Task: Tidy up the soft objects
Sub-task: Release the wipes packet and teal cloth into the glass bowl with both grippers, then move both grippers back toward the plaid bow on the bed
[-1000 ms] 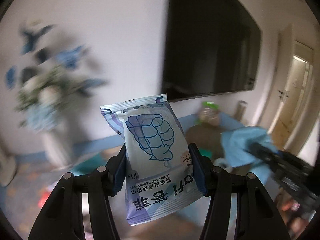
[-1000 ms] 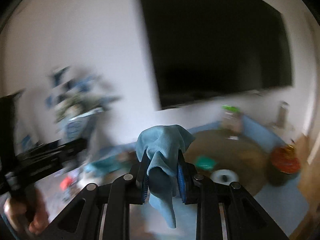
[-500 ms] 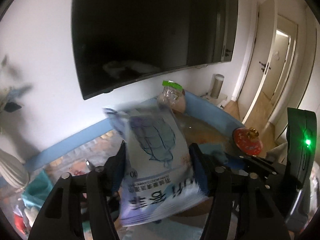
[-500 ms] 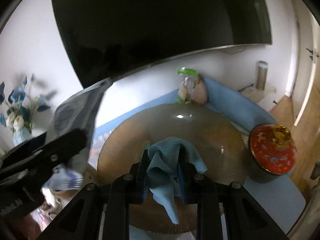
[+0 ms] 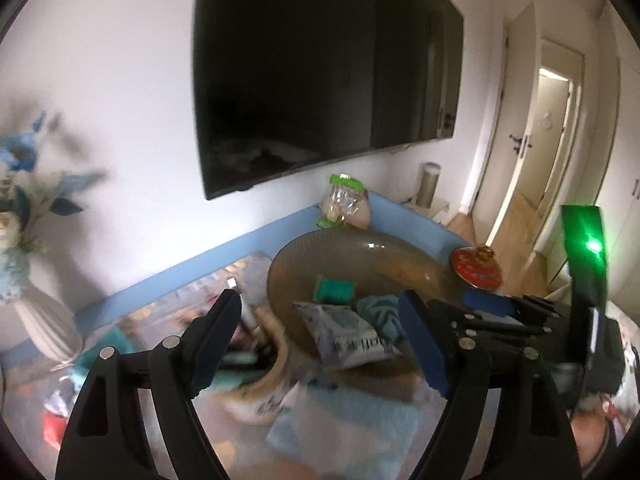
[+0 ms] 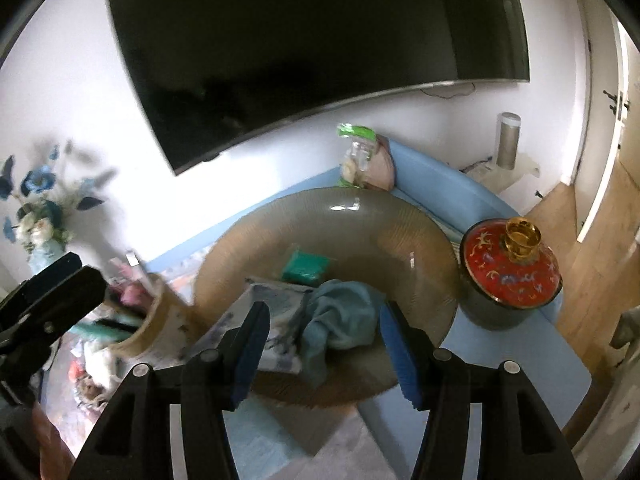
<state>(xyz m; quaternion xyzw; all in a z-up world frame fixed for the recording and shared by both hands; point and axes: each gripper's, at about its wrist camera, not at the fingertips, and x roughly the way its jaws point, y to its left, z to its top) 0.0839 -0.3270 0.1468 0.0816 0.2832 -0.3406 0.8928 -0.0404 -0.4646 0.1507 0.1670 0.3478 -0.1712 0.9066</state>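
Observation:
A wide brown ribbed glass bowl (image 6: 400, 216) (image 5: 288, 268) stands on the blue table. In it lie a blue-and-white wipes packet (image 6: 264, 320) (image 5: 344, 332), a crumpled light blue cloth (image 6: 344, 320) (image 5: 380, 312) and a small green sponge (image 6: 306, 267) (image 5: 334, 289). My left gripper (image 5: 320, 328) is open and empty, above and in front of the packet. My right gripper (image 6: 322, 334) is open and empty, just above the cloth. The right gripper also shows at the right of the left wrist view (image 5: 500, 312).
A red lidded pot with a gold knob (image 6: 510, 268) stands right of the bowl. A snack bag with a green top (image 6: 358, 152) leans on the wall behind. A beige container of items (image 6: 132, 324) sits left of the bowl. A flower vase (image 5: 44, 320) stands far left.
Both grippers have opened. The wipes packet has dropped from the left gripper and the blue cloth from the right gripper; both now lie in the bowl.

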